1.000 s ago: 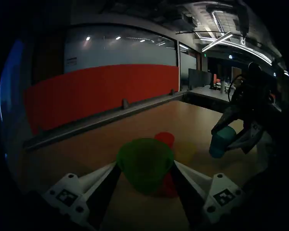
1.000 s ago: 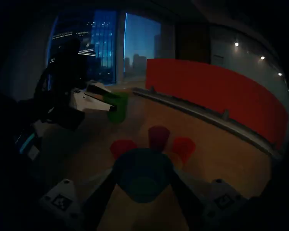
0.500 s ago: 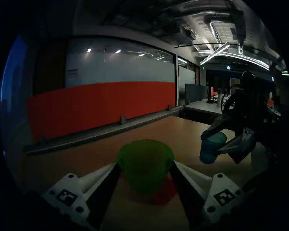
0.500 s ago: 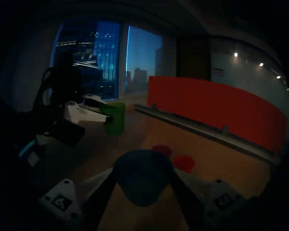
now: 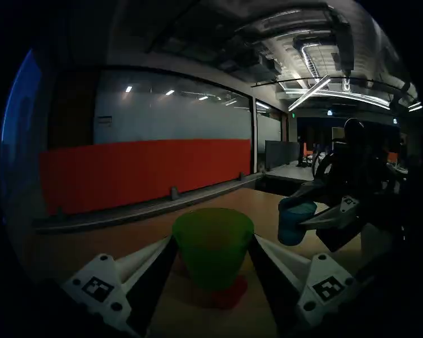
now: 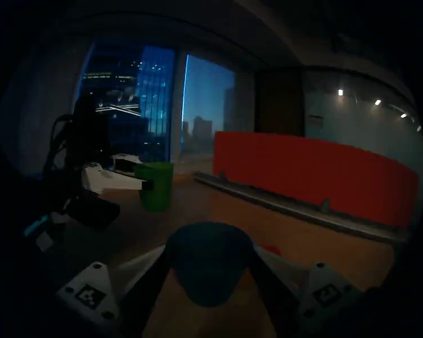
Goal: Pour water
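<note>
**A:** Where do we stand with the cups?

**B:** Our left gripper [image 5: 211, 243] has its jaws closed on the green cup [image 5: 212, 259], one finger on each flank. The cup is upright and off the tabletop [image 5: 115, 242]. Our right gripper [image 6: 210, 256] clasps the blue cup [image 6: 210, 279] the same way, upright too.

**A:** How do they sit to each other?

**B:** In the left gripper view the blue cup hangs at about 3 o'clock of the green one, near but apart. In the right gripper view the green cup sits at about 10 o'clock.

**A:** Which one carries the water?

**B:** We cannot tell. The light is dim and neither cup's inside shows.

**A:** So how do we pour well?

**B:** We judge we should first bring the rims close, with the pouring lip just above the receiving mouth. Then we tilt slowly so the stream lands inside. We hold the receiving cup level and grip firmly, since smooth plastic may slip as the weight shifts. A red cup [image 5: 229, 291] stands on the tabletop at 6 o'clock under the green one, so we pour well above it.
</note>
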